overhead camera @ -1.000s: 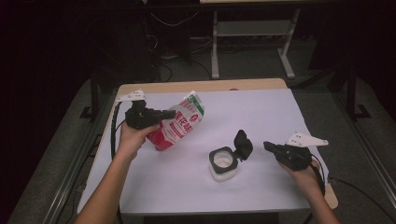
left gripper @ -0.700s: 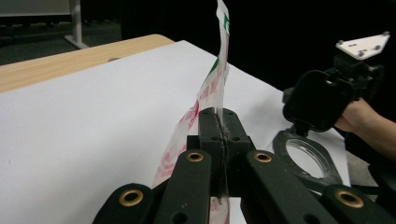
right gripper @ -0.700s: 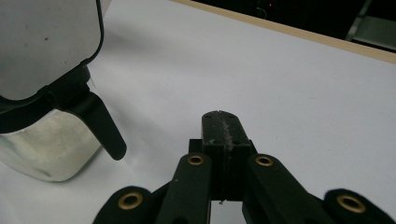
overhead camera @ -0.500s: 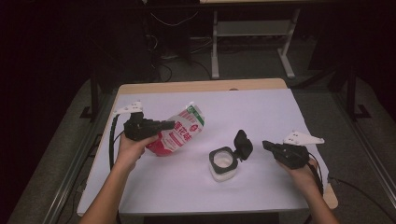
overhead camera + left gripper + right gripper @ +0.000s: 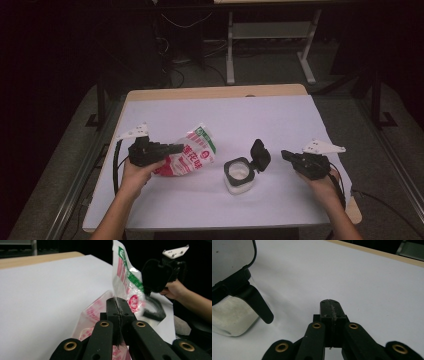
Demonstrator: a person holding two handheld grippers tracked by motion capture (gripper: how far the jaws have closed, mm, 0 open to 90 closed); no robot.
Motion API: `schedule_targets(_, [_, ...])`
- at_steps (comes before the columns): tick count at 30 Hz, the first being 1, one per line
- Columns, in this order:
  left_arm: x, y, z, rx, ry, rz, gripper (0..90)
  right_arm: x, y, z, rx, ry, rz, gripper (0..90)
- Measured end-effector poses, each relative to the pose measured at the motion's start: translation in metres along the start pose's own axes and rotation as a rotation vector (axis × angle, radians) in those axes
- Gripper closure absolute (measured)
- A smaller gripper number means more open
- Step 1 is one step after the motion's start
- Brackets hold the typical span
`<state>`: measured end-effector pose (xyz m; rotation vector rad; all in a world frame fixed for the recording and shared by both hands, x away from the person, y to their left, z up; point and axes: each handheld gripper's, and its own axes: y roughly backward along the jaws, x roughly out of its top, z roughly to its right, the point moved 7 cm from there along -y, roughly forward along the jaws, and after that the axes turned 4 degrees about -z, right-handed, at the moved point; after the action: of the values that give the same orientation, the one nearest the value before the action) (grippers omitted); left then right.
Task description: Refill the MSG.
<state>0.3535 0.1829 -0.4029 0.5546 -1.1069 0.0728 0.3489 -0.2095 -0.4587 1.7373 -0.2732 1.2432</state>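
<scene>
One bag [image 5: 192,155], one jar [image 5: 238,175]

Bag [image 5: 190,156] lies on table [image 5: 260,115], left of jar [image 5: 238,176]. Jar's lid [image 5: 260,154] stands open at its right. Left gripper [image 5: 175,148] at bag; right gripper [image 5: 285,154] right of jar, apart.

Red-printed clear bag [image 5: 187,156], tilted, pinched above table

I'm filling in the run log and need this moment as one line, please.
left gripper: shut on plastic bag | right gripper: shut, empty | jar: lid open, white contents, on table
</scene>
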Motion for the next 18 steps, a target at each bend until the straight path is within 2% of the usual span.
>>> schedule_targets(3, [-0.009,0.002,-0.003,0.007,0.012,-0.013,89.8,0.0,-0.001,0.0,0.0,0.005,0.0,89.9])
schedule_targets(4, [-0.018,0.001,-0.003,-0.003,0.031,-0.019,89.9,0.0,-0.003,0.001,-0.003,0.006,-0.002,90.0])
schedule_targets(6, [-0.021,0.001,-0.003,-0.007,0.031,-0.023,89.8,0.0,-0.004,0.001,-0.002,0.009,-0.009,89.9])
schedule_targets(9, [-0.033,0.002,0.001,-0.002,0.012,-0.052,89.8,-0.002,-0.006,0.001,-0.008,-0.001,-0.02,89.9])
schedule_targets(10, [-0.033,0.002,0.001,-0.002,0.012,-0.052,89.8,-0.002,-0.006,0.001,-0.008,-0.001,-0.02,89.9])
schedule_targets(13, [-0.047,0.002,0.006,-0.008,0.018,-0.064,89.8,-0.001,-0.006,0.002,-0.014,0.002,-0.015,89.9])
schedule_targets(18, [-0.054,0.007,0.01,0.001,0.001,-0.041,89.4,-0.003,-0.006,0.001,-0.013,0.004,-0.019,89.9])
